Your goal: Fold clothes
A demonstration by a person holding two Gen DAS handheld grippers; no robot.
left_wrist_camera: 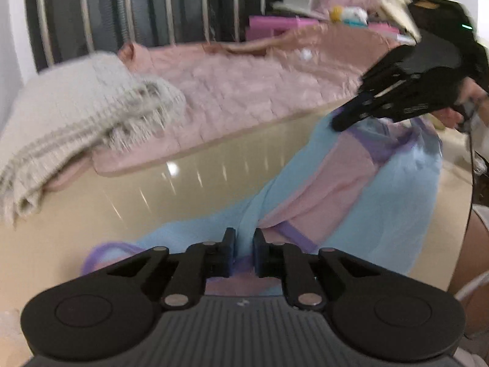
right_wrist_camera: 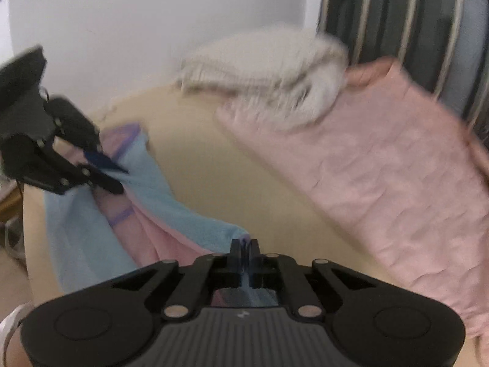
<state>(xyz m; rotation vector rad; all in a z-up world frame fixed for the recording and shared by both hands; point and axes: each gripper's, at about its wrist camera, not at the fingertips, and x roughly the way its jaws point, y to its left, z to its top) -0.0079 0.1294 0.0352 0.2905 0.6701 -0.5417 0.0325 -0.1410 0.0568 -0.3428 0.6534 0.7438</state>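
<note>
Holding: both tongs grip one light garment, stretched between them above the counter.
Left tongs (left_wrist_camera: 244,244): clamped on a gathered blue fold of the garment; in the right wrist view they show at the left (right_wrist_camera: 117,177), biting the blue and pink cloth.
Right tongs (right_wrist_camera: 244,249): closed tight on a thin bunch of blue cloth with a purple edge; from the left wrist view they appear at upper right (left_wrist_camera: 343,122), tips on the garment's far end.
Garment (left_wrist_camera: 330,189): pale blue with a pink panel and purple trim, hanging in a band from one pair of tongs to the other, its lower folds draping toward the counter; whether they touch it I cannot tell.
Counter (left_wrist_camera: 189,189): glossy, cream-coloured, reflecting light.
Pink cloth (left_wrist_camera: 244,91): spread flat on the far part of the counter, wrinkled.
Grey knit (left_wrist_camera: 91,104): ribbed with a fringed edge, lying partly on the pink cloth's end.
Background: dark curtain (left_wrist_camera: 146,6) with pale stripes behind the counter; a heap of pink and cream items (left_wrist_camera: 336,9) further back, blurred.
Person: a hand (left_wrist_camera: 458,113) holds the right tool's grip.
</note>
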